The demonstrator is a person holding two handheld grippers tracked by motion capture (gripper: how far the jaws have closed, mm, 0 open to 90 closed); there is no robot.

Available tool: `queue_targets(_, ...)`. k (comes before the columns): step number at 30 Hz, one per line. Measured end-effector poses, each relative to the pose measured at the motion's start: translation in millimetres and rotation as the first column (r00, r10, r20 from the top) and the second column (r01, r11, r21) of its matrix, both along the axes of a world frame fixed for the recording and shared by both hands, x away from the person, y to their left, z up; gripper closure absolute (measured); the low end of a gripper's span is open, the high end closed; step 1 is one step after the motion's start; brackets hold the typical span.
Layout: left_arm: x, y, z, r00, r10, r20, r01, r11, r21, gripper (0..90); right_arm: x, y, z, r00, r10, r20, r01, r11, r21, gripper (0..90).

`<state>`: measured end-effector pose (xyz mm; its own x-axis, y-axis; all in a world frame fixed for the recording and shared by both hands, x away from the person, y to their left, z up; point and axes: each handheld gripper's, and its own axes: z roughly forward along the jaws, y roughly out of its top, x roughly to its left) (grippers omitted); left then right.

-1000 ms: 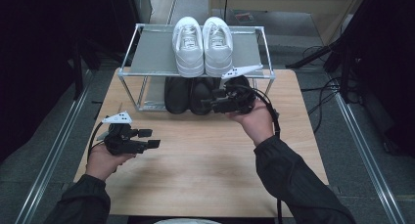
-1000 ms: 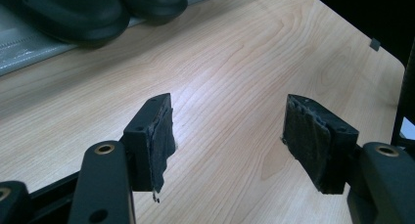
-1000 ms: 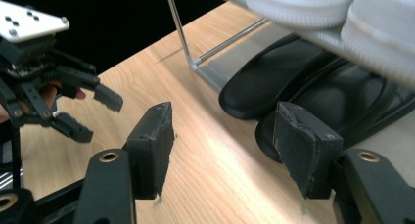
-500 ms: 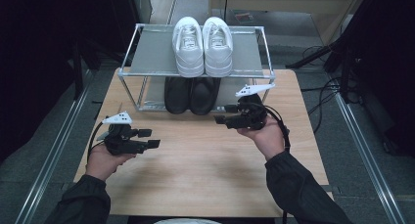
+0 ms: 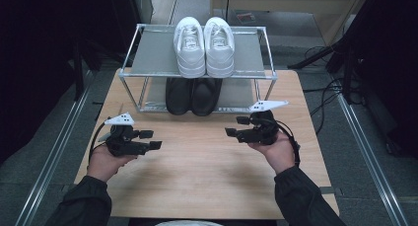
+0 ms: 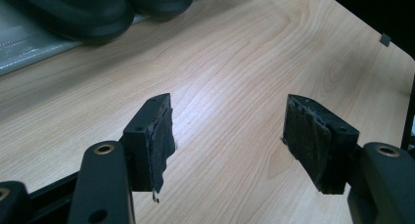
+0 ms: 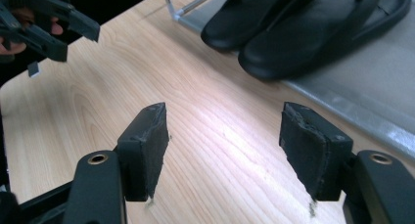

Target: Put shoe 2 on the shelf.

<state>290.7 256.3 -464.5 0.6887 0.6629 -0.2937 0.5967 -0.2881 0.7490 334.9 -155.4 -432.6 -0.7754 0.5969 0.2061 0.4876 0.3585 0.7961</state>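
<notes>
A pair of white sneakers [image 5: 204, 46] stands on the top shelf of a metal shoe rack [image 5: 148, 58]. A pair of black shoes [image 5: 193, 95] sits on its lower shelf, toes toward me, also in the left gripper view [image 6: 83, 9] and the right gripper view [image 7: 303, 23]. My left gripper [image 5: 153, 139] is held low over the table's left side, open and empty [image 6: 227, 136]. My right gripper [image 5: 233, 126] hovers right of centre in front of the rack, apart from the black shoes. Its jaws have just been opening and stand open with nothing between them [image 7: 222, 136].
The wooden table [image 5: 207, 176] has bare room in front of the rack between my two hands. The left gripper [image 7: 66, 35] shows far off in the right gripper view. Cables [image 5: 320, 95] lie on the floor to the right. A metal rail [image 5: 49, 157] runs along the left.
My right gripper has drawn back from the black shoes on the lower shelf, toward me and down over the table. The left gripper has stayed in place.
</notes>
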Motion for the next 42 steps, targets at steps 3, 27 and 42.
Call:
queue_targets(3, 0.2, 0.1, 0.1, 1.0, 0.0, 0.002, 0.0, 1.0, 0.001, 35.9, -4.4, -5.1, -5.3, 0.9999, -0.012, -0.007, 0.012, 1.0, -0.001, 36.3)
queue_targets(27, -3.8, -17.8, -1.0, 0.9975, -0.07, -0.007, 0.07, 0.9967, 0.04, 35.3, -13.8, -15.4, -32.2, 0.9983, -0.053, -0.022, 0.052, 0.997, -0.053, 29.1)
queue_targets(42, 2.5, -20.6, -7.3, 0.9964, -0.077, -0.036, 0.079, 0.9954, 0.055, 35.1, -11.7, -8.0, -37.7, 0.9994, -0.008, -0.035, 0.005, 0.997, -0.082, 25.1)
